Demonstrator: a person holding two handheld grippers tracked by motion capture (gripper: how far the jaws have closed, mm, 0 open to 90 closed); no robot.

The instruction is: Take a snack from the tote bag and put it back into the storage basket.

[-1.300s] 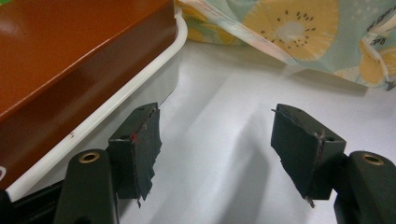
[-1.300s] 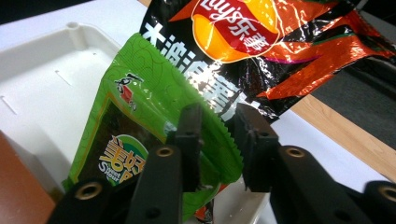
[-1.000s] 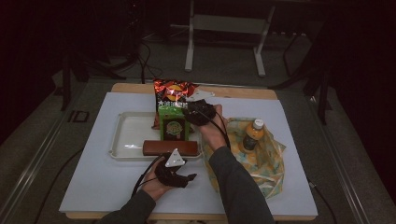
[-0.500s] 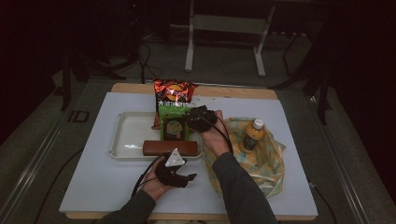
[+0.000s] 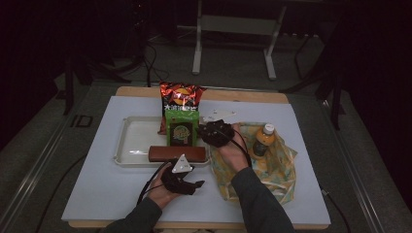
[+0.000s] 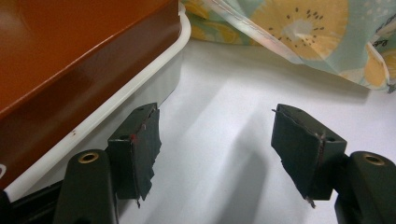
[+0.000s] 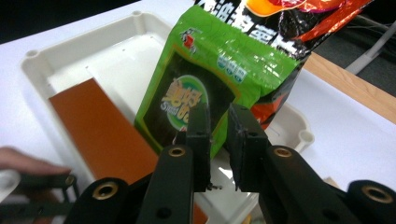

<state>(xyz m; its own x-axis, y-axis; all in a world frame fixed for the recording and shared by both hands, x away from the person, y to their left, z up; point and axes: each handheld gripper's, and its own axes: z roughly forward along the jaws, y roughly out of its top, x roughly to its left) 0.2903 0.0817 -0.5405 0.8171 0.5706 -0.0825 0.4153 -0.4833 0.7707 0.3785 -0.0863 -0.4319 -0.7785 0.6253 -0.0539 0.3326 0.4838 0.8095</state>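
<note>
right gripper jaws just closing, pinching green snack bag edge, bag upright in white tray at tray's 3 o'clock, left gripper jaws wide apart, nothing between, at tray's 5 o'clock

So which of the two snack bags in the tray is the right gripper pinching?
The green bag: the right gripper pinches its lower edge. The red and black bag stands behind it, untouched.

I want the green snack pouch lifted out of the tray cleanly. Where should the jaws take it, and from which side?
Probably the green pouch by its thin right edge, from the bag's side, where the right gripper already pinches it: it stands upright in the white tray, flat faces too wide.
</note>
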